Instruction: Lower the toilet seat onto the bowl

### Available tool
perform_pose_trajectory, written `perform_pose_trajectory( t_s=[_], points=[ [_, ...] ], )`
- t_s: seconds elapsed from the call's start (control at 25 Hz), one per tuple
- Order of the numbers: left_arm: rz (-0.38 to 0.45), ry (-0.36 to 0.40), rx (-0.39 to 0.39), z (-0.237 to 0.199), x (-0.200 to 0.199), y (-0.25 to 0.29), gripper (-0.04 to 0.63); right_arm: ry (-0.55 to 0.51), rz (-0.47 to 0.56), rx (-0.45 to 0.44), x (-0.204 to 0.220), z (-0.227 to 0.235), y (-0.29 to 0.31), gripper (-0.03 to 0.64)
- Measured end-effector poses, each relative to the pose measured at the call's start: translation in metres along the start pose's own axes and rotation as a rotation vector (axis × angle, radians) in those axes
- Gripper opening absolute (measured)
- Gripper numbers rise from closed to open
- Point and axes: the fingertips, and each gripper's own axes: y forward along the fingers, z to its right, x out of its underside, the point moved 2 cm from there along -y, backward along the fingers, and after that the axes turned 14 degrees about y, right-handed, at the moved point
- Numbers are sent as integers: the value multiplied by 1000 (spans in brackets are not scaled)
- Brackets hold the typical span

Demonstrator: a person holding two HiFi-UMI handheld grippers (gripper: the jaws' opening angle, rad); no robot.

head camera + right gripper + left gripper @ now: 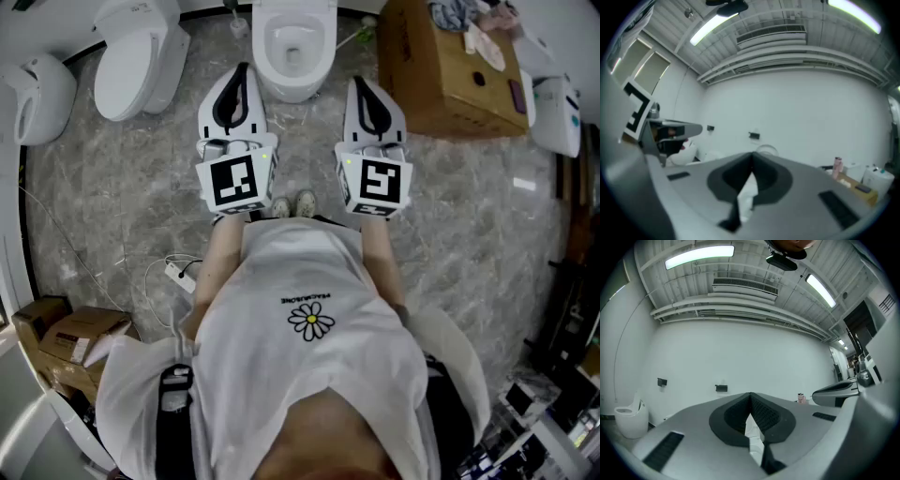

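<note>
Two hand-held tools in front of a white toilet on a grey marbled floor [112,187].
Left tool [242,77] and right tool [362,89]: white wedge-shaped shells with black teardrop insets and ribbed dark pads, marker cubes behind. In both gripper views the jaws are pressed together with nothing between them. Toilet [295,42], top centre of the head view, just beyond the tool tips: glossy oval bowl open to view. The toilet seat cannot be told apart from the rim. Second toilet [141,56], smooth rounded top, upper left. Brown cardboard box [441,80], upper right.
</note>
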Motion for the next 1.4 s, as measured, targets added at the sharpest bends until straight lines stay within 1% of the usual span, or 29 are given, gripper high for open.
perform_pose_trajectory(
  t_s=[0.36, 0.72, 0.96, 1.16, 1.24, 1.4],
  points=[
    [-10, -23, 2, 0, 3, 1, 20, 0, 11, -17, -2, -4, 0, 31],
    [-20, -24, 1, 2, 3, 1, 20, 19, 17, -18, -3, 0, -3, 31],
    [-32, -28, 2, 6, 5, 1, 20, 9, 14, -55, -2, -1, -4, 31],
    [-44, -30, -4, 13, 10, 2, 20, -29, 22, -111, -2, -4, -4, 31],
    [-44, -27, -9, 15, 11, 3, 20, -46, 21, -117, 0, -2, -2, 30],
    [-30, -23, -25, 21, 8, 9, 20, -40, 17, -111, 4, 8, 2, 31]
  ],
)
